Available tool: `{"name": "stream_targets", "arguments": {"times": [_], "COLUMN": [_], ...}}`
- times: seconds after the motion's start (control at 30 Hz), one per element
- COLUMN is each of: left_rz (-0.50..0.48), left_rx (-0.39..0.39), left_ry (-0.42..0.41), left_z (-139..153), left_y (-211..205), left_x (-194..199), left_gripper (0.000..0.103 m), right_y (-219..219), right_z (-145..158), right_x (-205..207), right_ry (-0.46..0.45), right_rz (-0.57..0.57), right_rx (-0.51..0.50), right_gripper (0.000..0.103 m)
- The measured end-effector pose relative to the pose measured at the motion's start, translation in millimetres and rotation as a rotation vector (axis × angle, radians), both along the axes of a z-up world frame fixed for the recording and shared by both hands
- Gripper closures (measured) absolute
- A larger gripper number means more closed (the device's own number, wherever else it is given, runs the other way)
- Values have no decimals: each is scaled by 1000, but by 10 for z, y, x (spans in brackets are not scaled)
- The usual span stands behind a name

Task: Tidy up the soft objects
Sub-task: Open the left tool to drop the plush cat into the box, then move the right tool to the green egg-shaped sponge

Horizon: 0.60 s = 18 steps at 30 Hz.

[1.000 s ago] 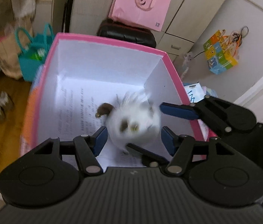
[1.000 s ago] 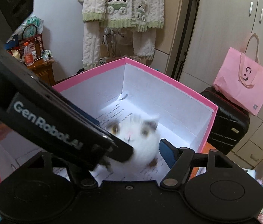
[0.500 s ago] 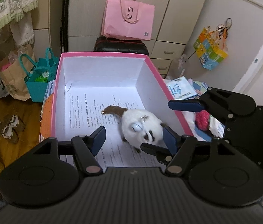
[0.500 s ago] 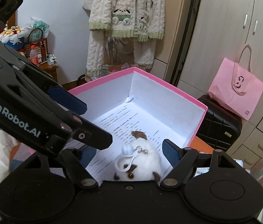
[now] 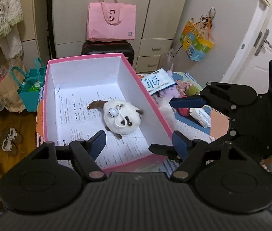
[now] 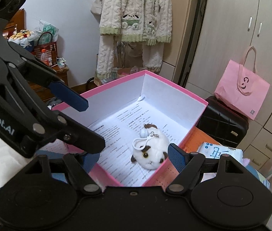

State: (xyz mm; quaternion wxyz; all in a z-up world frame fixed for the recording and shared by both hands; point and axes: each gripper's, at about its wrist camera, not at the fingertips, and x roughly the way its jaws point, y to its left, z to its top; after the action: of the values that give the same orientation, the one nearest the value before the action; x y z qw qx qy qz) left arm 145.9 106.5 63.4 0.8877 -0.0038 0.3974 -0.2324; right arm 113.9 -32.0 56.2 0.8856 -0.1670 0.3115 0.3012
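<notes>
A small white and brown plush animal (image 5: pixel 123 118) with a white keychain loop lies on printed paper inside a pink box (image 5: pixel 151 105) with white inner walls. It also shows in the right wrist view (image 6: pixel 151 154), near the box's (image 6: pixel 174 84) close corner. My left gripper (image 5: pixel 138 146) is open and empty above the box's near edge. My right gripper (image 6: pixel 134 157) is open and empty, also over the near edge. Each gripper shows in the other's view, open: the right (image 5: pixel 176 125), the left (image 6: pixel 89 123). More soft toys (image 5: pixel 171 94) lie right of the box.
A blue and white packet (image 5: pixel 157 81) lies beside the box. A black suitcase (image 5: pixel 107 47) with a pink bag (image 5: pixel 111 20) stands behind. Teal bag (image 5: pixel 30 94) and shoes (image 5: pixel 1 140) are on the floor at left. Pyjamas (image 6: pixel 134 19) hang on the wall.
The plush toy dropped from between the grippers and now lies still in the box. Both grippers have pulled back and up from the box.
</notes>
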Motion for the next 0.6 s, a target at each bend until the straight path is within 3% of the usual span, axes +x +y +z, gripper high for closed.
{"name": "stream_targets", "arguments": {"times": [0.27,0.43,0.6], "left_rz": [-51,-122,-180], "left_rx": [10,28,39], "left_ry": [-33,-38,-65], "left_z": [115,95,52], "left_y": [-222,-453,-687], "left_x": [-249,-412,-525], "left_gripper": [26,26,26], "right_y": [-380,-864,-1305], "right_z": [49,-63,-123], "right_x": [-303,-530,-749], "right_ry": [-30,-28,-63], "right_rz": [-38,-122,-207], "right_rx": [41,136,142], "right_gripper": [21,20,20]}}
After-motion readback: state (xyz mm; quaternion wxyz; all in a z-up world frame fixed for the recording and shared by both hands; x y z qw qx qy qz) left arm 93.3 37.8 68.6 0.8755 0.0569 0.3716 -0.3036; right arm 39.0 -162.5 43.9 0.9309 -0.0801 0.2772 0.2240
